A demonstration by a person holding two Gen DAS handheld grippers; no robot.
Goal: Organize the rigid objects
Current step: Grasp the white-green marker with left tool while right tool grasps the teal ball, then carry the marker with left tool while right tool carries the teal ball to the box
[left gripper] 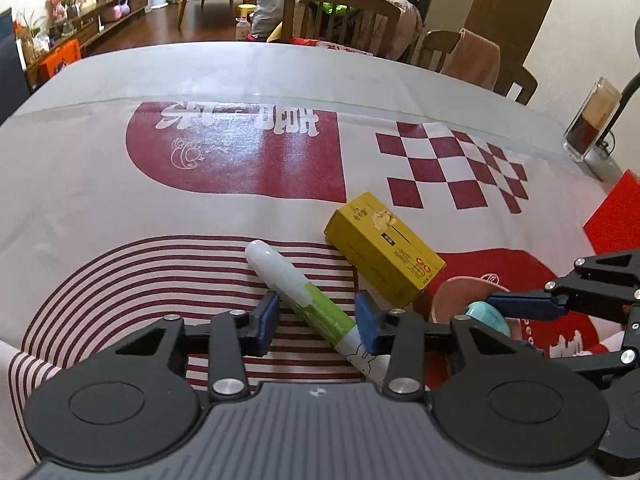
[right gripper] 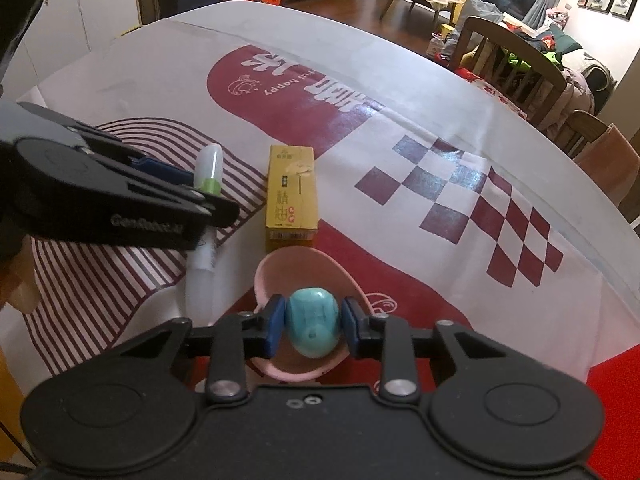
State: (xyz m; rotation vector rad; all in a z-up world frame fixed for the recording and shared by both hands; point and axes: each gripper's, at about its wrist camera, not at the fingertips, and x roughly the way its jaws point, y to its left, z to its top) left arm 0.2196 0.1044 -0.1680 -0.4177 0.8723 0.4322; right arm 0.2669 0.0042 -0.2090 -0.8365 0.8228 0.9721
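Observation:
A white and green marker pen lies on the tablecloth between the open fingers of my left gripper; the pads stand apart from it on both sides. A yellow box lies just beyond it. In the right wrist view my right gripper is shut on a teal egg-shaped object, held over a pink bowl. The yellow box and the pen lie further out, with the left gripper over the pen. The right gripper also shows in the left wrist view.
The table has a white cloth with red stripes and checks. A red mat lies at the right edge, with a glass block behind it. Wooden chairs stand at the far side.

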